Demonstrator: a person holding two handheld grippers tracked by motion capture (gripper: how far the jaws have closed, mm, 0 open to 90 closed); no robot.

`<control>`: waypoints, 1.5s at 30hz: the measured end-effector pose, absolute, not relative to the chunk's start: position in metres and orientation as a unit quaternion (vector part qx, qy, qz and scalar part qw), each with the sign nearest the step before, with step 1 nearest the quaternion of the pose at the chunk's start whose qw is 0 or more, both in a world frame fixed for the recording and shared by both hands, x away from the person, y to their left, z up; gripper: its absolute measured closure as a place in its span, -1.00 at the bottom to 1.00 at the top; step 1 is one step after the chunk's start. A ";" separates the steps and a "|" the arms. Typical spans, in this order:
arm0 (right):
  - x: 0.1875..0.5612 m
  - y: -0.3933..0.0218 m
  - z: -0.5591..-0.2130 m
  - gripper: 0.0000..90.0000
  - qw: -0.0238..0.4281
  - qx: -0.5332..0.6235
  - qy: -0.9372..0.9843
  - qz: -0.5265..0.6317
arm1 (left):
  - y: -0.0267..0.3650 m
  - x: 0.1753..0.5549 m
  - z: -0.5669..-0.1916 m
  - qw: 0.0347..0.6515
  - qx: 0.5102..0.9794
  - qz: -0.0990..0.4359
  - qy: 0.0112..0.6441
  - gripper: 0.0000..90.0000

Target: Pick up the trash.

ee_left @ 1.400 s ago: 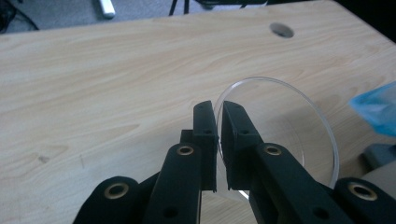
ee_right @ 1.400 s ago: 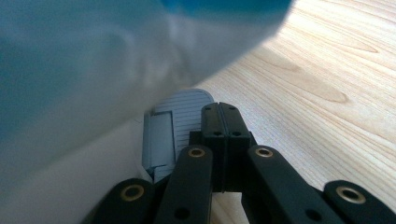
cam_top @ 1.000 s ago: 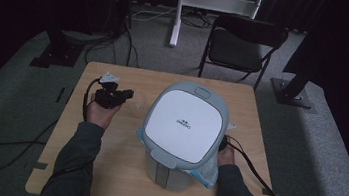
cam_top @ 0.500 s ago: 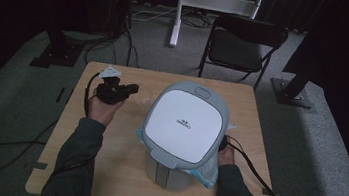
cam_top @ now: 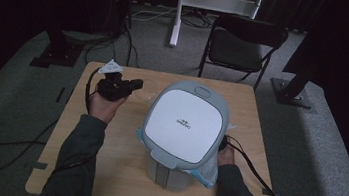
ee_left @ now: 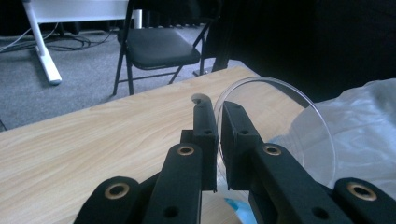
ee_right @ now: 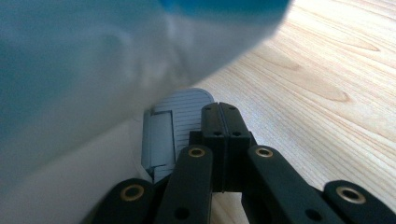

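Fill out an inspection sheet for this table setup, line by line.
Surface: wooden table, light grain.
Job's things: grey-and-white lidded appliance, lid down, standing on a clear plastic bag with a blue edge; clear round disc clamped at its rim.
Clutter: nothing seen.
Grippers: left gripper raised over the table's left part, shut on the disc; right gripper shut on nothing, beside the appliance's base.
Cables: black cable trailing off the table's left edge; another at the right.
Surroundings: black folding chair, white stand, grey carpet, dark curtains.
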State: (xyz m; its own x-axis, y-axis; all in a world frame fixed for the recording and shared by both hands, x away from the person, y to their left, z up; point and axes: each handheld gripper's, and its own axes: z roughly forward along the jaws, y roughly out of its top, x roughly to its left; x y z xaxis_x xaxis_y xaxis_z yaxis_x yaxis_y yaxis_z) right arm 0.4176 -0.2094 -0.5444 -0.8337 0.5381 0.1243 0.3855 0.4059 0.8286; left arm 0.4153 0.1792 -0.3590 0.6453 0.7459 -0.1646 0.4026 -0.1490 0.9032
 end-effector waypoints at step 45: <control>0.418 -0.208 -0.545 1.00 0.080 0.276 0.837 0.465 | 0.161 0.412 -0.320 0.620 0.705 0.094 0.330 0.90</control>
